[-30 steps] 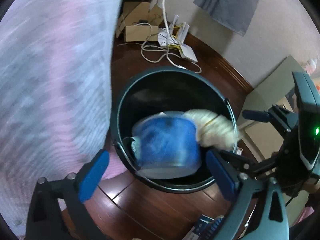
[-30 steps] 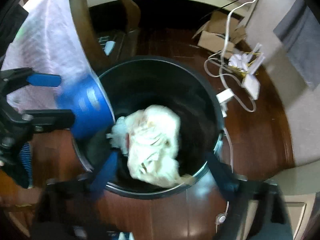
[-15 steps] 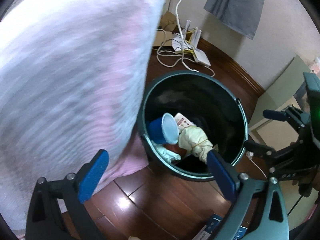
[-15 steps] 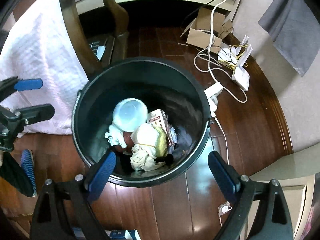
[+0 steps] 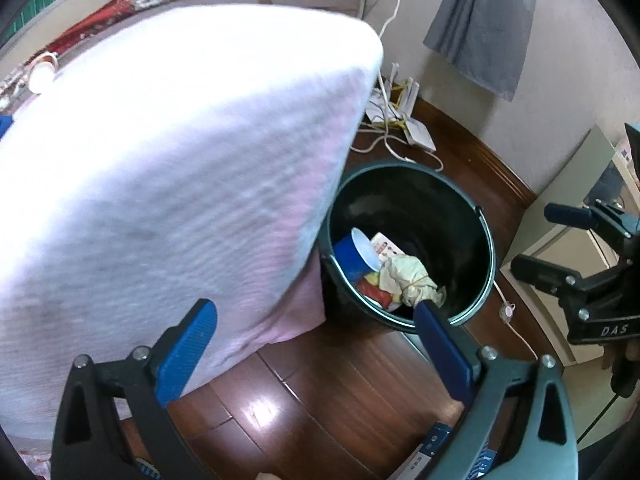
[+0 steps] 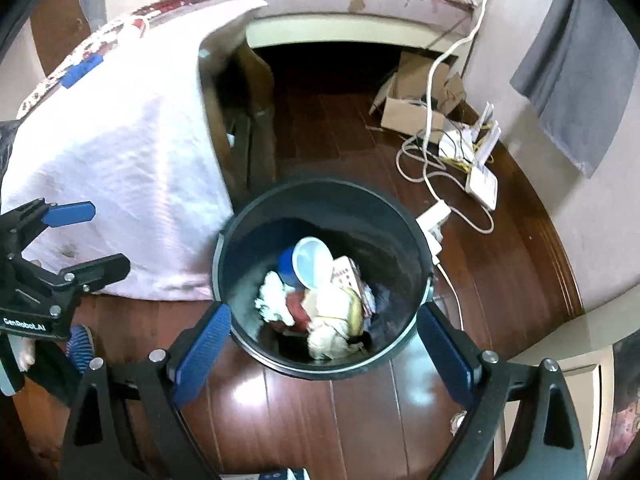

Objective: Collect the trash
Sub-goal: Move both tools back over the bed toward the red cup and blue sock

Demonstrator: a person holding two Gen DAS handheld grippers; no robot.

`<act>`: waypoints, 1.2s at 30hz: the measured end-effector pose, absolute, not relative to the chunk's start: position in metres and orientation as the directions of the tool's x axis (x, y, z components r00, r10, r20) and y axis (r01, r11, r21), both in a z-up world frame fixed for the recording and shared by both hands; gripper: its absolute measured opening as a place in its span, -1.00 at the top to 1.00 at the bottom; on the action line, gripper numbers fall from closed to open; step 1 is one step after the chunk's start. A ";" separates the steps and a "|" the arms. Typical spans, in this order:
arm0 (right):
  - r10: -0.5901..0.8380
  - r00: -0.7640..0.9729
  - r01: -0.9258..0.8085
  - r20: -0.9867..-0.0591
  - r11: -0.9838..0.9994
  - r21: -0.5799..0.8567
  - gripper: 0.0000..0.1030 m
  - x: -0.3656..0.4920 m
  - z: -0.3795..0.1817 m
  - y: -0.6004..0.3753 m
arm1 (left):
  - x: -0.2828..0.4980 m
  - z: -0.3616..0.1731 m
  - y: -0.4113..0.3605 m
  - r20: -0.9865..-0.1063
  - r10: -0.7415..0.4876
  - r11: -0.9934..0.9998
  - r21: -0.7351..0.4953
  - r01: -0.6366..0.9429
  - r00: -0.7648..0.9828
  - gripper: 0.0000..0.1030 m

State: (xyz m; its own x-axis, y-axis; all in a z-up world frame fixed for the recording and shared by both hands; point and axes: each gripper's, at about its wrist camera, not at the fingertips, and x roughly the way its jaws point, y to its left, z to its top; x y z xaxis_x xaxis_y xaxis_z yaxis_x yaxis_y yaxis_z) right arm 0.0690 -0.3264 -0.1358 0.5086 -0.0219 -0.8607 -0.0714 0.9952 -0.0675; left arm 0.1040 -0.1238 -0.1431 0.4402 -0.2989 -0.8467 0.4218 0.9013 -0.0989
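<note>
A black round trash bin (image 6: pixel 280 356) stands on the wooden floor; it also shows in the left wrist view (image 5: pixel 482 300). Inside lie a blue cup (image 6: pixel 310 262) on its side, a crumpled cream wad (image 6: pixel 332 320), white tissue (image 6: pixel 272 296) and a printed packet (image 6: pixel 346 276). The cup (image 5: pixel 354 252) and the wad (image 5: pixel 408 276) show in the left wrist view too. My right gripper (image 6: pixel 322 354) is open and empty above the bin's near rim. My left gripper (image 5: pixel 316 352) is open and empty, left of and above the bin.
A table draped in a white-pink cloth (image 5: pixel 160 184) stands close left of the bin; its wooden leg (image 6: pixel 244 128) is beside it. White cables, a router (image 6: pixel 482 178) and a cardboard box (image 6: pixel 416 112) lie on the floor behind. A pale cabinet (image 5: pixel 560 248) stands right.
The blue cup and cream wad have dropped from above the bin and now rest inside it. Both grippers have risen and pulled back, so the bin looks smaller.
</note>
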 end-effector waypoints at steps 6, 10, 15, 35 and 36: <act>-0.003 0.545 -0.090 -0.838 0.994 -0.062 -0.85 0.064 -0.112 -0.301 | 0.098 -0.119 -0.103 -0.821 -0.298 0.911 -0.092 0.402 0.487 -0.94; 0.004 0.570 -0.095 -0.822 0.994 -0.060 -0.86 0.062 -0.097 -0.290 | 0.095 -0.103 -0.087 -0.804 -0.294 0.919 -0.088 0.384 0.518 -0.94; 0.022 0.604 -0.093 -0.797 0.995 -0.043 -0.86 0.061 -0.078 -0.276 | 0.091 -0.083 -0.066 -0.776 -0.290 0.931 -0.094 0.353 0.560 -0.94; 0.137 0.677 -0.205 -0.723 0.979 -0.007 -0.86 0.103 -0.036 -0.189 | 0.102 -0.048 0.018 -0.712 -0.184 0.980 -0.076 0.186 0.678 -0.95; 0.142 0.678 -0.211 -0.721 0.977 -0.007 -0.86 0.106 -0.035 -0.184 | 0.102 -0.048 0.022 -0.710 -0.178 0.981 -0.075 0.178 0.682 -0.95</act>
